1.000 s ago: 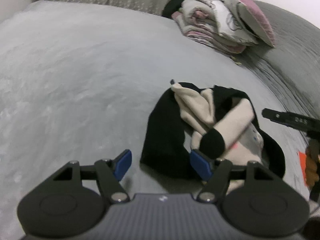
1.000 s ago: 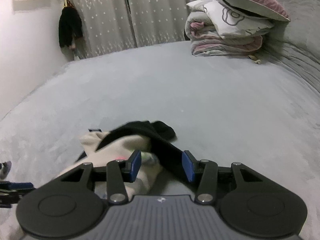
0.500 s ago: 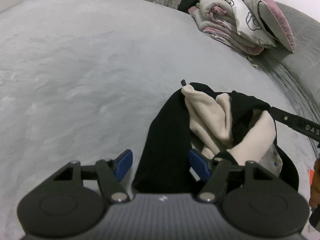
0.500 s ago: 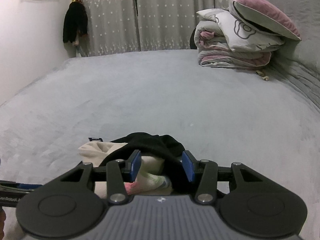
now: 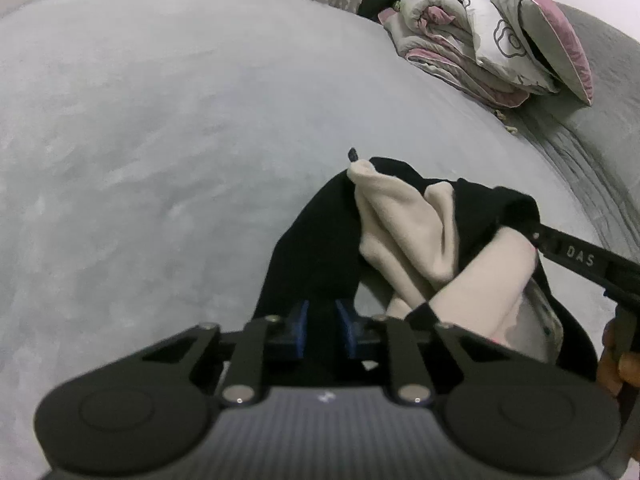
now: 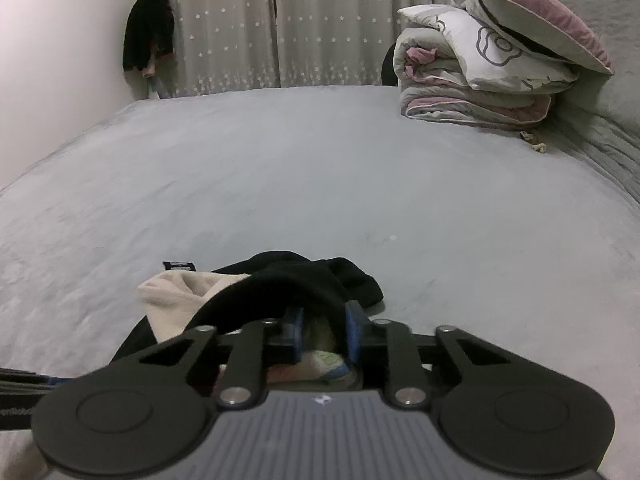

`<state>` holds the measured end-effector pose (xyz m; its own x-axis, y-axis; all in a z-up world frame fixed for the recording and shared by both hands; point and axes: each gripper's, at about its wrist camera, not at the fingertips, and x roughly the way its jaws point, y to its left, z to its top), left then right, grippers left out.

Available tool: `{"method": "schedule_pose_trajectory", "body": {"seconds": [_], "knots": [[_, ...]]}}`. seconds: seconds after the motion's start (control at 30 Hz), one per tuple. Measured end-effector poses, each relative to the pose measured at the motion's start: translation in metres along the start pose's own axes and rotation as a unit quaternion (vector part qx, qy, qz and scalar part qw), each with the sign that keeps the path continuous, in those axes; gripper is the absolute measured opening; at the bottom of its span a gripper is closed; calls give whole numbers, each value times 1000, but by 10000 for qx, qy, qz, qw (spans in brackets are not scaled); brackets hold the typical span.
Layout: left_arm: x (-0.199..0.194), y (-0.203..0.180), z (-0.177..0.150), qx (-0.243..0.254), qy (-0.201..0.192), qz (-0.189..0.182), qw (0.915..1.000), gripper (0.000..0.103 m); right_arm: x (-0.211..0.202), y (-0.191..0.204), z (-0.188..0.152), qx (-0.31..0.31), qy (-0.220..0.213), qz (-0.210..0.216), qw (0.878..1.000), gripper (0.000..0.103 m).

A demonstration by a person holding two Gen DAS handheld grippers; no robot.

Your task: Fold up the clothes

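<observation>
Left wrist view: left gripper (image 5: pixel 322 330) jaws have just been closing and now pinch the black edge of the garment (image 5: pixel 400 224), a crumpled black and cream piece lying on the grey bed (image 5: pixel 160 140), near its front edge. Right of it, the right gripper (image 5: pixel 576 258) reaches in from the side. Right wrist view: right gripper (image 6: pixel 322 330) jaws have likewise just been closing, now clamped on a black fold with pale cloth below.

Judgement: cloth is light, soft, limp; it will sag and bunch unless both grips take an edge or hem and pull it taut.

Surroundings, left to right: dark clothing (image 6: pixel 148 36) hanging on the wall, starred curtain (image 6: pixel 248 24), folded quilt (image 6: pixel 472 92) with pillow (image 6: pixel 536 16) on top. All well apart from the garment; nothing blocks the spread.
</observation>
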<state>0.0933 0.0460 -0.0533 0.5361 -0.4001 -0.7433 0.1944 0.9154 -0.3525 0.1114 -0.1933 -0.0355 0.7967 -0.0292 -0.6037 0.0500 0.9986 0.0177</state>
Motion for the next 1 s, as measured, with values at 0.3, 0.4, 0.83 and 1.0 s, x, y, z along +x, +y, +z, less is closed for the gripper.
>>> {"method": "schedule_pose_trajectory", "body": {"seconds": [0.3,0.4,0.83,1.0], "knots": [[-32,3,2,-130,-750,329,9966,9,-32,-6,6,309,-560,-5,9980,12],[-43,7,5,-197,-973,422,9942,9,-48,-10,9,393,-794,-46,9961,7],[-77,18,-5,-157,-1135,432,9925,9,-87,-48,5,600,-1034,-365,9922,4],[-84,24,-13,-62,-935,422,9947,9,-96,-70,-5,698,-919,-500,9921,4]]}}
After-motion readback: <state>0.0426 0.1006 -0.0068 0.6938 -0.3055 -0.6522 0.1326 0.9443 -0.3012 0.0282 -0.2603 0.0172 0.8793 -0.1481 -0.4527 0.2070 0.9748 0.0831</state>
